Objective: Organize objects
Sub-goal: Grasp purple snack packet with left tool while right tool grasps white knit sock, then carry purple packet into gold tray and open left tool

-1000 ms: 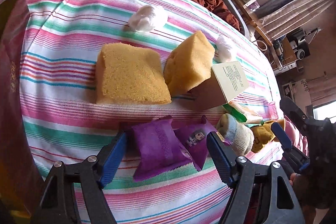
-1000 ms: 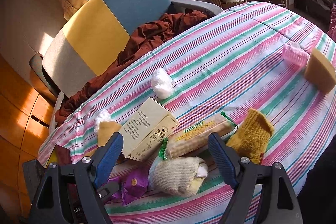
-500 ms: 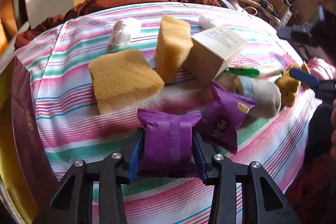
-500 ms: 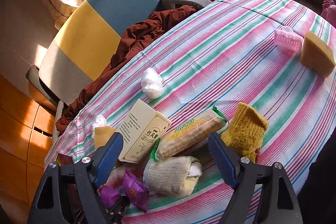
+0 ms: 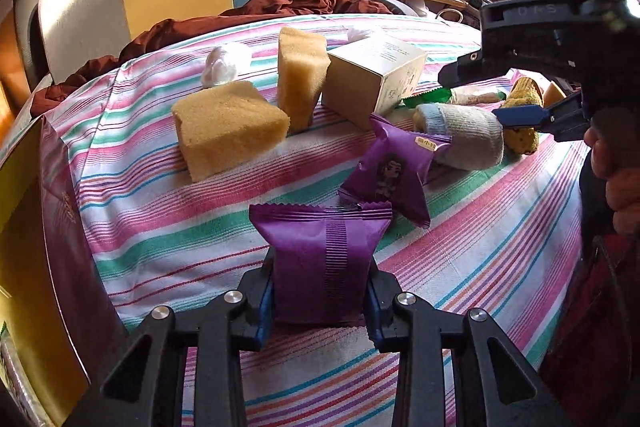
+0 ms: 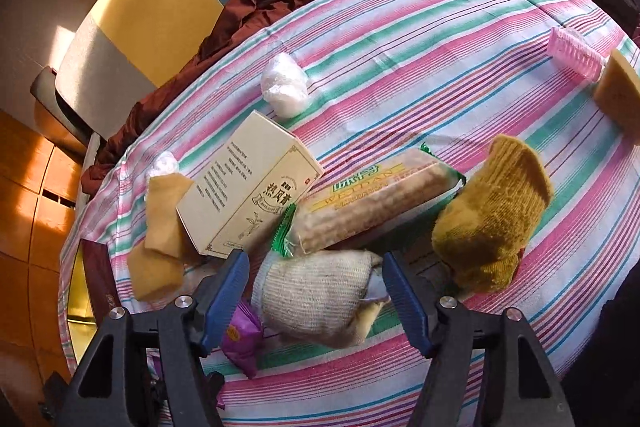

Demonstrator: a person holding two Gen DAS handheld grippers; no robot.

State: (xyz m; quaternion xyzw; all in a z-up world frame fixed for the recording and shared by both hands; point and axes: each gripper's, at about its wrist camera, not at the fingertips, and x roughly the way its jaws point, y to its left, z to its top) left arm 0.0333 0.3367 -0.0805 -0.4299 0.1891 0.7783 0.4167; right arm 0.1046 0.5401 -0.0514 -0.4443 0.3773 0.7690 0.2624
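A: So, status? Left gripper is clamped on a purple snack packet, lifted clear of the striped tablecloth, near the front edge.

B: Early, I'd say. One item in hand, nothing visibly sorted. Second purple packet lies just behind it; two yellow sponges, a cardboard box and white wads are all loose on the cloth.

A: Right gripper?

B: Jaws wide apart, holding nothing, hovering over the grey rolled sock. Mustard sock beside it, cracker pack touching the box.

A: Destination?

B: Maybe the maroon-and-gold box at the left edge; can't confirm.

A: Text?

B: Cracker pack reads roughly "WEIDAN", not sharp. Cardboard box has Chinese characters, small print unreadable. Purple packet shows a cartoon figure and a small yellow tag, illegible.

A: Pink roller and another sponge far right, well apart.
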